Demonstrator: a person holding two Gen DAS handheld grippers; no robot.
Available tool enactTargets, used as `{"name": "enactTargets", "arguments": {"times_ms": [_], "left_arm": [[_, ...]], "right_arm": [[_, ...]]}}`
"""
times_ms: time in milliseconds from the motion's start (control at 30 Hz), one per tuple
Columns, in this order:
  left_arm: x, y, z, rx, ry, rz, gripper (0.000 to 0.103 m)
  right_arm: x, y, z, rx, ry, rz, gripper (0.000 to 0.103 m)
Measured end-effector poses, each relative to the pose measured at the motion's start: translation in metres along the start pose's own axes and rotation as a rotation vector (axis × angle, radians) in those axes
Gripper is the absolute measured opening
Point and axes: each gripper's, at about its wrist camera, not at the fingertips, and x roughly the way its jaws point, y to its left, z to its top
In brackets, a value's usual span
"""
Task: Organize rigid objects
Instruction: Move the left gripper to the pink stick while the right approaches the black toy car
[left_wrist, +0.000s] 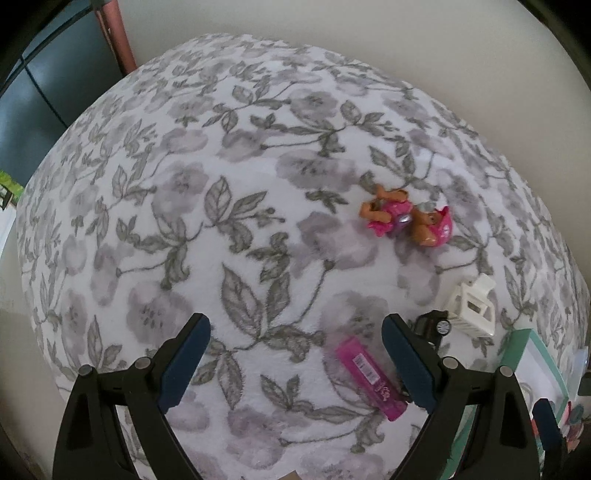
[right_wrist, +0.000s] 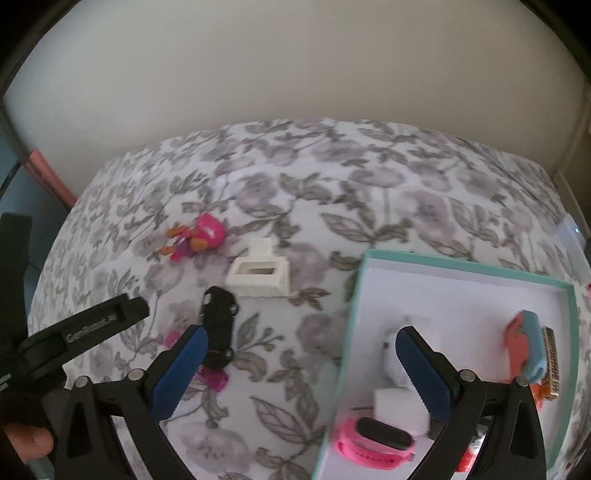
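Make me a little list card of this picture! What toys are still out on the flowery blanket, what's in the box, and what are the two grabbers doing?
Surface: flowery blanket
Still out: pink dog figure, white toy house, black toy car, pink tube
Container: teal box, white inside
In the box: pink watch band, white block, orange and blue piece; other bits too blurred to name
Left gripper: open, empty, the pink tube just ahead
Right gripper: open, empty, over the box's left wall
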Motion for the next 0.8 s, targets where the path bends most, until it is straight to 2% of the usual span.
{"name": "enactTargets", "arguments": {"times_ms": [167,433,700,800], "left_arm": [[0.011,0.002,-0.003,-0.005,0.040,-0.015,0.094],[0.013,-0.005,-0.008,0.028,0.057,-0.048,0.094],[0.013,-0.028,-0.017,0.199,0.074,-0.063,0.094],[0.013,-0.036,-0.020,0.221,0.090,-0.117,0.094]], "right_arm": [[0.013,0.015,-0.001,-0.043,0.016,0.001,0.103],[0.016,0.003,-0.001,-0.011,0.031,-0.020,0.103],[0.007,-0.028,0.003,0.074,0.026,-0.029,0.103],[0.006,-0.038,0.003,0.101,0.029,-0.051,0.103]]}}
